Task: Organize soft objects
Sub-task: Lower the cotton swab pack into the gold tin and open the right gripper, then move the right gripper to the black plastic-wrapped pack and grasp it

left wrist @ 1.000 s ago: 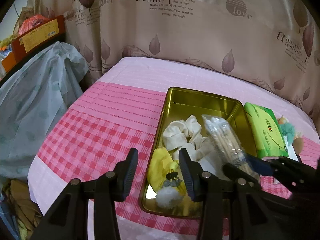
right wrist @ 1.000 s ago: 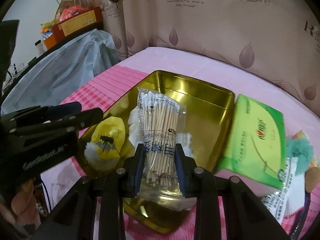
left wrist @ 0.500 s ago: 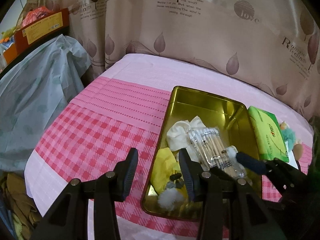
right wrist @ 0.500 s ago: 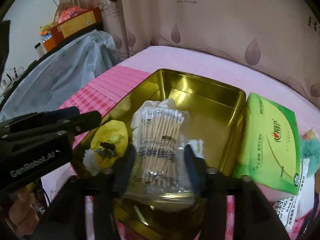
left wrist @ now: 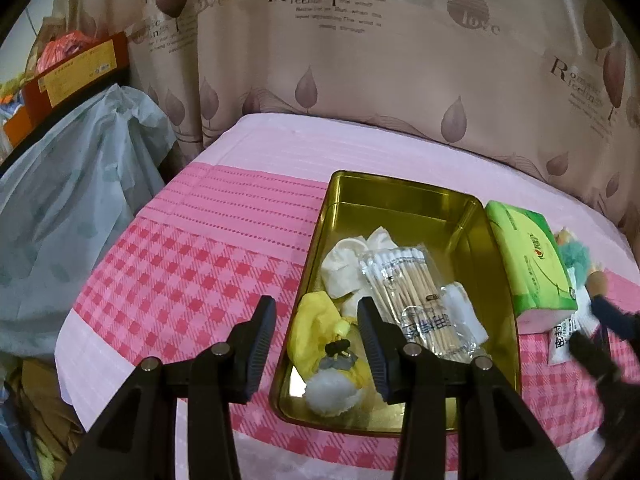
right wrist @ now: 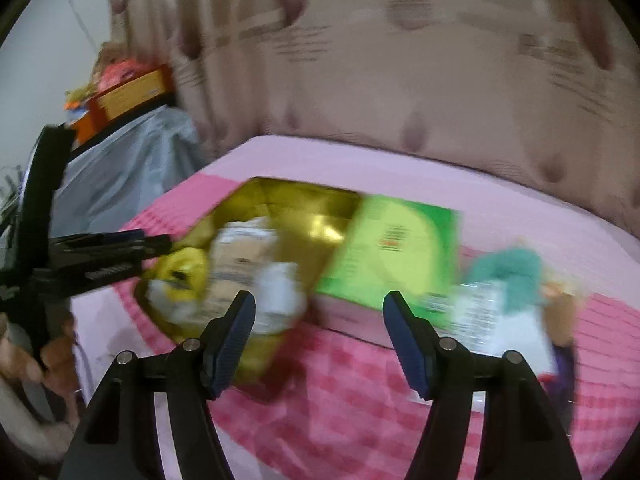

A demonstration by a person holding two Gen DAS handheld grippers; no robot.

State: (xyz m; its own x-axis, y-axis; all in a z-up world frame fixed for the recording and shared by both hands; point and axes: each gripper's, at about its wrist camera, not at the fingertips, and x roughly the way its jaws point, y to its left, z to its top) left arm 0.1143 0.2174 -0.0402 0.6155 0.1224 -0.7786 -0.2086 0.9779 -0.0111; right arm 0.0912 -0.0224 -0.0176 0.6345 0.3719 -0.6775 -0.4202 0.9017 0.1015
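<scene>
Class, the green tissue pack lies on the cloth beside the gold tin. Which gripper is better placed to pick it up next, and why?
Probably the right gripper: its jaws are opening, empty, with the green tissue pack directly ahead. The left gripper hangs open over the gold tin's near-left edge, farther from the pack.

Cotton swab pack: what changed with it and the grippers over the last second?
The right gripper let go of the cotton swab pack, which now lies in the gold tin on the white cloths. That gripper swung away rightward toward the green tissue pack; its jaws are opening with nothing between them. The left gripper stayed open and in place, empty.
</scene>
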